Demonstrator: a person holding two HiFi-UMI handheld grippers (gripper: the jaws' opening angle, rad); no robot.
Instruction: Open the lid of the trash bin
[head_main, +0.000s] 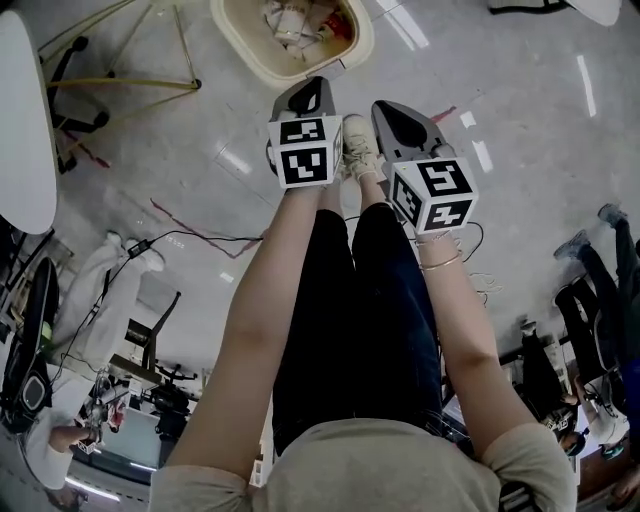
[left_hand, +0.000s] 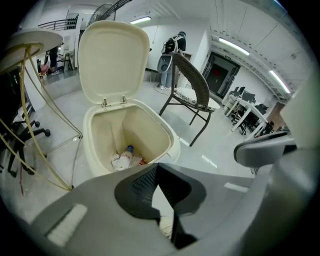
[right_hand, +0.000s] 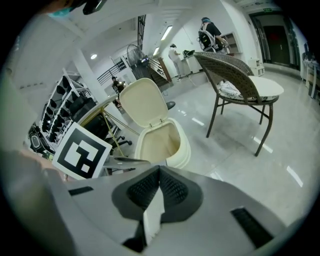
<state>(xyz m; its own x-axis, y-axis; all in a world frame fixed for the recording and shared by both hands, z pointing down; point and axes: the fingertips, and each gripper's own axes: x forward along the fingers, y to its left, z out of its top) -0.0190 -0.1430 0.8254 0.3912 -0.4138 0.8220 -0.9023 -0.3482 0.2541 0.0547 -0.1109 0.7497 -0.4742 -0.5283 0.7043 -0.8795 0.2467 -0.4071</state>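
Note:
The cream trash bin (head_main: 256, 61) stands on the floor ahead of my feet, its top uncovered. In the left gripper view the bin (left_hand: 171, 141) has its lid (left_hand: 112, 60) swung up and standing upright on its hinges. A bottle (left_hand: 125, 156) and crumpled waste lie at the bottom. The right gripper view shows the same bin (right_hand: 183, 152) with the raised lid (right_hand: 145, 102). My left gripper (head_main: 306, 98) and right gripper (head_main: 398, 122) hover side by side short of the bin. Both have their jaws shut on nothing and touch neither bin nor lid.
A wicker chair (left_hand: 192, 92) stands right of the bin. A round white table (head_main: 22, 120) with thin yellow legs (left_hand: 35, 125) is at the left. Cables (head_main: 190, 238) trail over the glossy floor. People and desks are far behind.

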